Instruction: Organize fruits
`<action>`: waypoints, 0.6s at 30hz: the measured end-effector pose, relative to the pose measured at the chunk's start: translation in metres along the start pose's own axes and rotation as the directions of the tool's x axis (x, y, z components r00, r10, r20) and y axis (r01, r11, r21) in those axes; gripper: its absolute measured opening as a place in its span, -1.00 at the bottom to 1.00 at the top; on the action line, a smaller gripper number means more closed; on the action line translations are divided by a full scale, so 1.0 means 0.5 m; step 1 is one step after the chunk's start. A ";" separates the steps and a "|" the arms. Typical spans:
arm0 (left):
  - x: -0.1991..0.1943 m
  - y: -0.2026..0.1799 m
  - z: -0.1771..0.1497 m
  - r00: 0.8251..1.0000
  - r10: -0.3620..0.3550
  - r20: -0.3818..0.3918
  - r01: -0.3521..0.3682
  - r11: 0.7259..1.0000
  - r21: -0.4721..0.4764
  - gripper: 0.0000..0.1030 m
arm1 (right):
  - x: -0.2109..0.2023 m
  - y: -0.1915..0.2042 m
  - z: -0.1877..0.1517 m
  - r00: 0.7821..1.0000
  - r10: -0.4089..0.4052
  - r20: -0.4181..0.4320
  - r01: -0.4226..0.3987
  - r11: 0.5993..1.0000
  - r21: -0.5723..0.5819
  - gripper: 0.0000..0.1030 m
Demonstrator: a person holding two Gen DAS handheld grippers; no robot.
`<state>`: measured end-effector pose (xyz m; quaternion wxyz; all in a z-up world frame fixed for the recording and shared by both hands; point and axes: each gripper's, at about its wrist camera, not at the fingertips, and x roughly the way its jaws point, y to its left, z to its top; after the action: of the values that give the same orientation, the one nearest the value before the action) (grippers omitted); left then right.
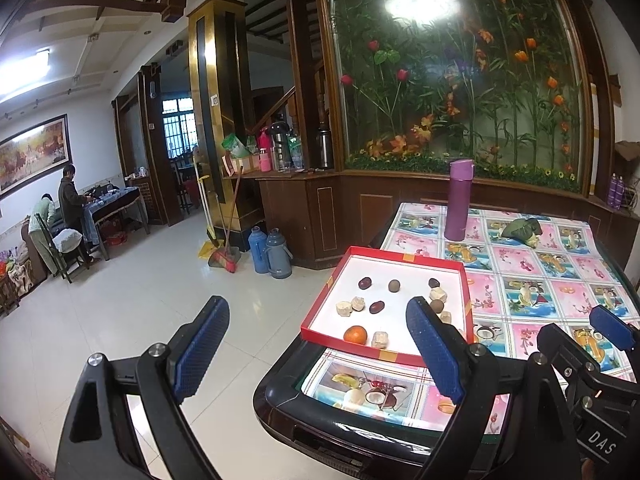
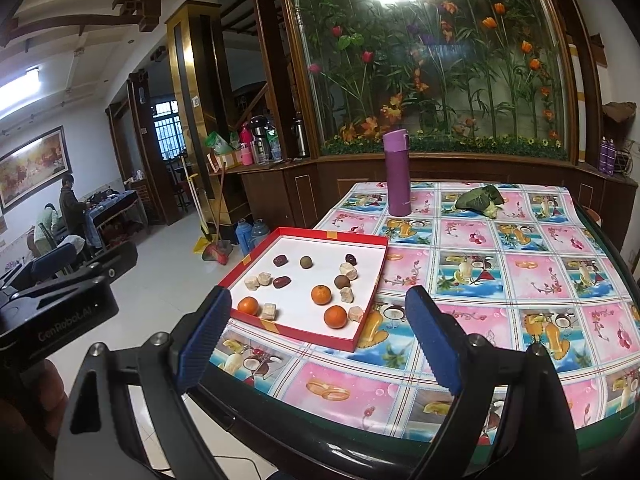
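The bench [image 2: 500, 280] carries a glossy cloth printed with pink and blue fruit squares. A shallow red cardboard tray with a white floor [image 2: 372, 280] lies near the bench's front left corner, one corner reaching the bench edge.

Tray contents, as seen from the right wrist view:
- Three round orange tangerines [image 2: 321, 295]: one at the near left edge, one at the centre, one near the front right wall.
- Three dark red wrinkled dates [image 2: 281, 281]: two on the left half, one toward the far right.
- Two small brown round fruits [image 2: 306, 262]: one at the far centre, one right of centre.
- Several pale beige rough chunks [image 2: 269, 311], in pairs and singles, some touching the fruits.

All pieces lie loose on the tray floor; none is held.

A tall purple cylindrical flask [image 2: 397, 172] stands upright at the far side of the bench. A dark green leafy bundle [image 2: 480, 199] lies to its right, apart from it.

The left gripper [image 1: 316, 344] is spread wide and empty, positioned off the bench's left front corner; its right finger overlaps the tray's near corner in view. The right gripper [image 2: 316, 332] is likewise spread wide and empty, near the tray's front wall, clear of the contents.
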<state>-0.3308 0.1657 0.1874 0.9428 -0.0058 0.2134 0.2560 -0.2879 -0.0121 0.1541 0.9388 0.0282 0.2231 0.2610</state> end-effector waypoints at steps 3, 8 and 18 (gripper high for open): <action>0.008 0.001 0.000 1.000 0.008 -0.002 -0.008 1.000 0.008 0.76 | 0.011 -0.001 0.000 1.000 -0.003 -0.011 0.003 1.000 0.005 0.72; 0.020 0.005 0.000 1.000 0.016 0.002 -0.016 1.000 0.026 0.76 | 0.023 0.004 0.002 1.000 -0.002 -0.023 0.002 1.000 0.002 0.72; 0.054 0.038 0.014 0.999 0.029 0.015 -0.029 1.000 0.001 0.76 | 0.071 0.027 0.022 0.999 -0.011 -0.050 0.010 1.000 -0.019 0.72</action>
<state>-0.3162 0.1962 0.1848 0.9405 -0.0003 0.2065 0.2697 -0.2625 0.0183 0.1522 0.9344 0.0117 0.2442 0.2589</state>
